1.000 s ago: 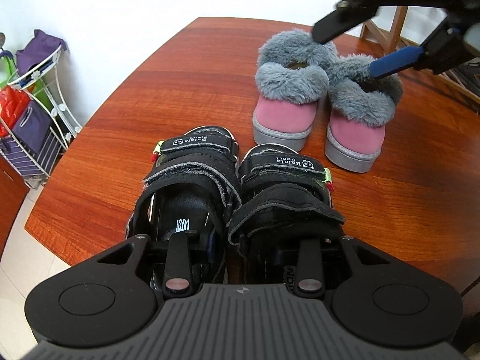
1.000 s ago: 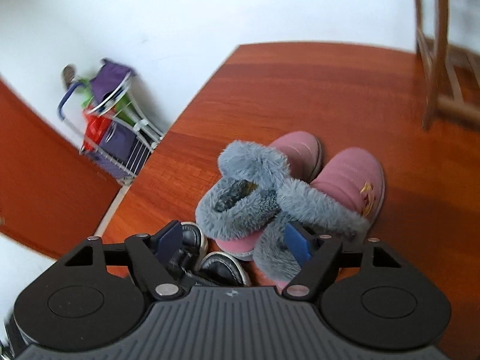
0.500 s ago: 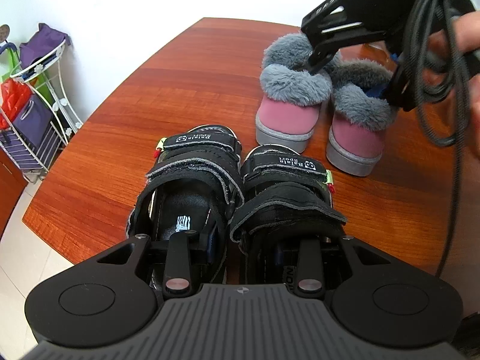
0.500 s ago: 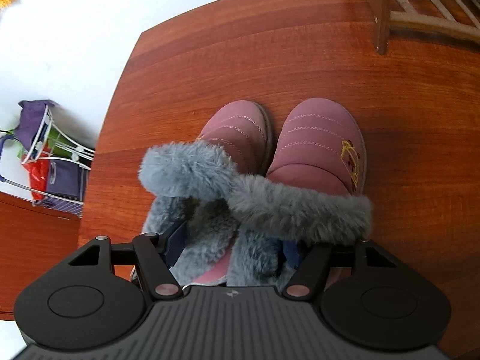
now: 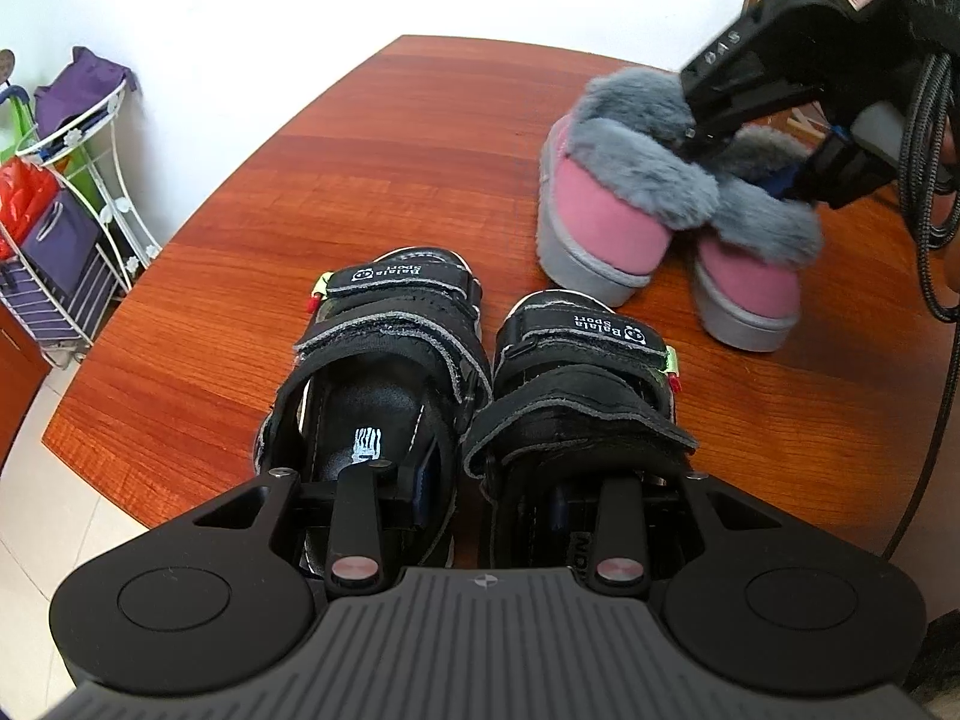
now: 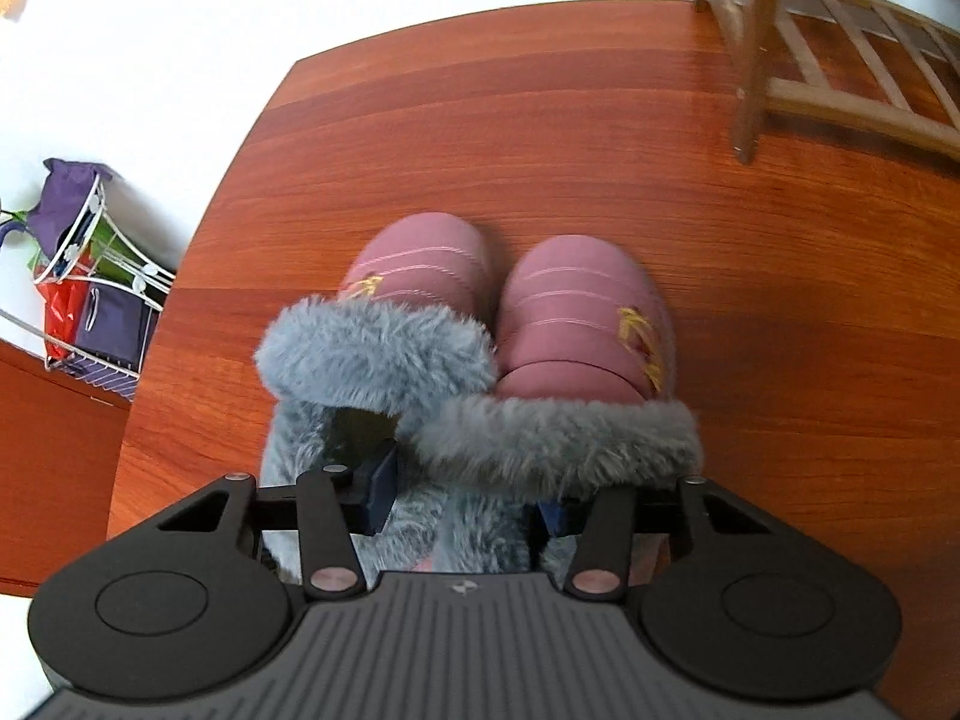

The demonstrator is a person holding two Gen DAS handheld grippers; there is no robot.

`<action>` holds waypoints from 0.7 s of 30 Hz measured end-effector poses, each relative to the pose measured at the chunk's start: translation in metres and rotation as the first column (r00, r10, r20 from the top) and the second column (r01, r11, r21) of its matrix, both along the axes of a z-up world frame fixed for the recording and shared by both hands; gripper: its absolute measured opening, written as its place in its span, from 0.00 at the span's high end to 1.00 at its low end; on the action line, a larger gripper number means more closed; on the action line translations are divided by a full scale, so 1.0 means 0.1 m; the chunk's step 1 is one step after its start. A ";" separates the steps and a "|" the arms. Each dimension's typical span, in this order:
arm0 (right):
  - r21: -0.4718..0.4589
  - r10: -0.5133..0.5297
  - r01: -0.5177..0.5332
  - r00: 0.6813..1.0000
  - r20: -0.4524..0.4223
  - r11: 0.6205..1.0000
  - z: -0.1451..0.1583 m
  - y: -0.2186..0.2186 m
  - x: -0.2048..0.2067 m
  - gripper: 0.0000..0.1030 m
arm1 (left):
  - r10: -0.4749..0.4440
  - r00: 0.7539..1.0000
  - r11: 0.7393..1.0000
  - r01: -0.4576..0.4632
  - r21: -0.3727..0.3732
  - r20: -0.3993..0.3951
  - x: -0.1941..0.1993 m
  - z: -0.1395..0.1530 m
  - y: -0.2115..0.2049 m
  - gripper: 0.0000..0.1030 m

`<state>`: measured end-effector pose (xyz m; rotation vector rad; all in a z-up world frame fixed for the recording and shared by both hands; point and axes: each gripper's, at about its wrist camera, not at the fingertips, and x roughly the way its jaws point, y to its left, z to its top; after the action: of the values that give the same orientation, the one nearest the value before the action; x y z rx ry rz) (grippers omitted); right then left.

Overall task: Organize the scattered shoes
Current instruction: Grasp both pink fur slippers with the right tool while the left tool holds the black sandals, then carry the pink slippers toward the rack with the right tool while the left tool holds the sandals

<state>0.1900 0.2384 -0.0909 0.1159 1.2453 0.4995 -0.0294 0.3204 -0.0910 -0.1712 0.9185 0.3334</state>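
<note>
Two black strap sandals stand side by side on the wooden table. My left gripper has one finger inside each sandal and is shut on their two inner walls. Further back right are two pink slippers with grey fur collars. My right gripper reaches down into them. In the right wrist view one finger sits in each slipper, and the jaws of the right gripper are closing on the fur and inner walls between them. The right pad is hidden behind fur.
A white wire rack with purple and red bags stands on the floor left of the table. A wooden slatted frame rests at the table's far right. Black cable hangs from the right gripper.
My right gripper came down over the pink slippers, its fingers went into their openings and drew closer together. The slippers shifted slightly. The left gripper and sandals stayed put.
</note>
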 end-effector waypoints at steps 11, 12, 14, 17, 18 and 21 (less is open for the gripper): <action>-0.009 0.025 -0.024 0.998 0.053 1.000 0.01 0.07 0.14 0.52 | 0.008 1.000 1.000 -0.008 0.000 -0.006 0.00 0.01 -0.01 0.62; -0.015 0.029 -0.028 0.998 0.064 0.999 0.02 0.06 0.17 0.53 | 0.010 1.000 1.000 -0.010 -0.001 -0.005 0.00 0.01 -0.01 0.62; -0.018 0.032 -0.031 0.997 0.064 0.999 0.04 0.01 0.24 0.52 | 0.012 1.000 1.000 -0.012 -0.001 -0.004 0.00 0.01 -0.01 0.62; -0.038 0.063 -0.060 0.995 0.083 0.997 0.07 -0.05 0.33 0.52 | 0.016 1.000 1.000 -0.016 -0.001 -0.003 0.00 0.01 -0.02 0.62; -0.045 0.089 -0.085 0.992 0.087 0.995 0.08 -0.06 0.36 0.51 | 0.018 1.000 1.000 -0.018 -0.001 -0.003 0.00 0.00 -0.02 0.62; -0.050 0.153 -0.149 0.984 0.091 0.988 0.09 -0.04 0.39 0.43 | 0.019 1.000 1.000 -0.019 0.000 -0.003 0.00 0.01 -0.02 0.62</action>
<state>0.2294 0.2347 -0.0821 -0.0391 1.1760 0.6021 -0.0292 0.3184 -0.0902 -0.1801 0.9206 0.3516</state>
